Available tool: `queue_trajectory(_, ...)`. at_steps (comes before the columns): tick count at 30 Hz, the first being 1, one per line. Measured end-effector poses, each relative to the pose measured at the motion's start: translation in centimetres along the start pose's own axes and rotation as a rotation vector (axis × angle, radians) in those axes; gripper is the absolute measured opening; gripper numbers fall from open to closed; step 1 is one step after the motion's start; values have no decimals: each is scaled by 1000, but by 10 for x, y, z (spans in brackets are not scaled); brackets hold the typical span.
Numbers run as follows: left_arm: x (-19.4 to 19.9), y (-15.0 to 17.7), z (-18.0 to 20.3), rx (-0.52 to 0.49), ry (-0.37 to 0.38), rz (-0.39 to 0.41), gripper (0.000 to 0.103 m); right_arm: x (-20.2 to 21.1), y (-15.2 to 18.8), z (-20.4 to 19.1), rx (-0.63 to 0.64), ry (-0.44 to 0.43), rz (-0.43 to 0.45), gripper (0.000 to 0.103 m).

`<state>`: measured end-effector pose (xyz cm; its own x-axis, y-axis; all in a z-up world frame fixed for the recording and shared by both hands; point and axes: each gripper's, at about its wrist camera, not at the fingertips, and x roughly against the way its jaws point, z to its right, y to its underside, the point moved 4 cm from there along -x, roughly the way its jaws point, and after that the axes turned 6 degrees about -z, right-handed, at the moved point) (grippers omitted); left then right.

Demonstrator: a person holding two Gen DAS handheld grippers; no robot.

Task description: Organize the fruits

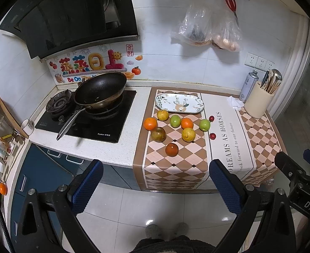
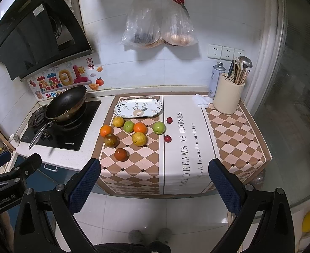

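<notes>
Your left gripper (image 1: pixel 155 181) hangs over the floor short of the counter, its blue-padded fingers spread wide with nothing between them. Your right gripper (image 2: pixel 155 179) is the same: fingers well apart, empty, held back from the counter edge. Each shows at the edge of the other's view.

Past the fingertips, a checked cloth (image 2: pixel 235 139) covers the counter and drapes over its front edge. The fruit lies loose on its left part. Nearest you is a dark red-orange fruit (image 1: pixel 171 149), alone. Behind it sit a brownish one (image 1: pixel 158 134) to the left and a yellow one (image 1: pixel 188 134) to the right. Beyond those, an orange (image 1: pixel 150 123) just touches the brownish fruit, then a green apple (image 1: pixel 175 121) and a second orange (image 1: pixel 186 123) close together, and a second green apple (image 1: pixel 204 125) further right. A yellow-green citrus (image 1: pixel 162 115) lies furthest back, just before the plate (image 1: pixel 199 107). Two small red fruits (image 1: pixel 212 136) lie to the right, near the printed band.

The plate sits behind the fruit with nothing on it. At the far right stand a utensil holder (image 2: pixel 227 97) and a spray can (image 2: pixel 215 78); left, a pan (image 2: pixel 66 103) rests on the stove.
</notes>
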<state>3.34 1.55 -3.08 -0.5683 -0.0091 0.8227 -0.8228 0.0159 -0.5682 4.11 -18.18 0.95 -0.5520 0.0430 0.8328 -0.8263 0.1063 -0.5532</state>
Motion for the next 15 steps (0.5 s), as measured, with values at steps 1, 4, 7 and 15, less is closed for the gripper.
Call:
queue_trajectory(1,0,0,0,0,0,1,102,0,0,0,0,1,1,103)
queue_trajectory(4,-5,-4,-3,4,0,8,102,-2,-1,-2,-7,1,3,103)
queue_trajectory(7,-11,-14,-9,6,-17,60,103,-17,-11,-12,-24,8,18,103)
queue_trajectory(15,-62,-47,-38,-6,-89,125,103,-67,-34,-22,-130,-28,51,103)
